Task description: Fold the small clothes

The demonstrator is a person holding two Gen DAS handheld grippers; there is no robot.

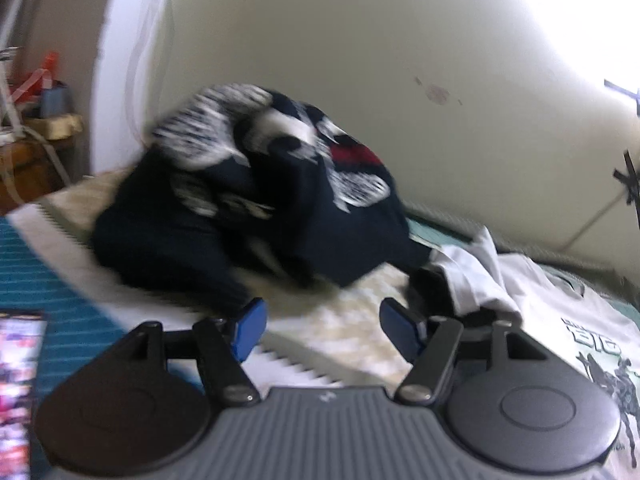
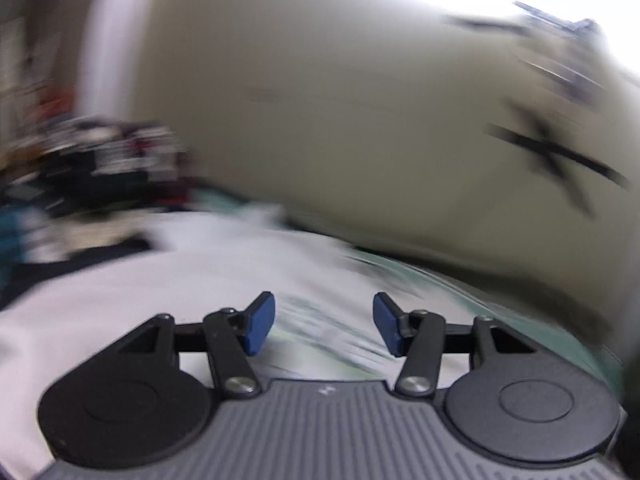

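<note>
A dark navy garment [image 1: 256, 200] with white and red print lies bunched in a heap on a pale checked cloth [image 1: 344, 320], just beyond my left gripper [image 1: 322, 330]. That gripper stands open, nothing between its blue pads. To its right lies a white T-shirt [image 1: 540, 300] with a dark green print. In the blurred right wrist view, my right gripper [image 2: 324, 328] hovers open over the same white T-shirt [image 2: 180, 280], its pads apart and empty. The navy heap [image 2: 108, 160] shows far left there.
A cream wall [image 1: 360, 60] runs close behind the bed. A teal striped cover [image 1: 32, 272] lies at the left, with a colourful printed item [image 1: 18, 380] on it. A cluttered wooden stand [image 1: 36, 140] sits at far left. Black tape marks [image 2: 548, 148] cross the wall.
</note>
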